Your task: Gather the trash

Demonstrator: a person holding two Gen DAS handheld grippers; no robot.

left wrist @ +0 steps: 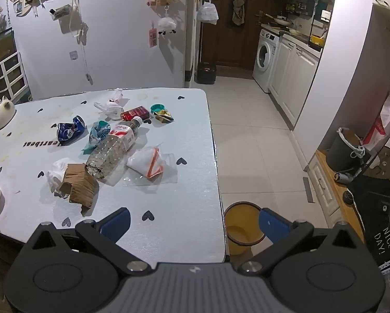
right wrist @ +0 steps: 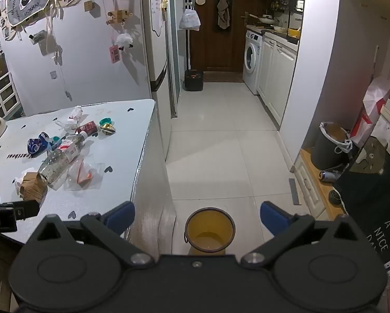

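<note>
Both tools are being held spread wide with nothing between the fingers: the left tool (left wrist: 193, 224) is being tipped down over the near edge of the tabletop (left wrist: 168, 208), while the right tool (right wrist: 197, 219) is being kept off the tabletop's side, above the floor.

Just beside the tabletop's near corner, on the floor, a yellow bin (right wrist: 210, 230) is standing open, framed between the right tool's fingers.

The trash is lying in a loose cluster in the middle of the tabletop, ahead and to the left of the left tool, which is judged the nearer of the two. Nearest in the cluster, a torn cardboard piece (left wrist: 79, 184) is lying against crumpled white tissue (left wrist: 56, 172). Touching the cardboard, a clear plastic bottle (left wrist: 111, 148) is lying on its side, its long axis running diagonally, base toward the tool and cap away to the right. A clear bag with orange stripes (left wrist: 149, 163) is lying just right of the bottle.

Beyond, a crushed blue can (left wrist: 69, 130), a teal wrapper (left wrist: 98, 131), a red packet (left wrist: 136, 112) and a teal cap (left wrist: 157, 108) are seen.

Printed on the tabletop, "Heartbeat" is being read upside down; the bottle's red-and-white label is too small to read.
</note>
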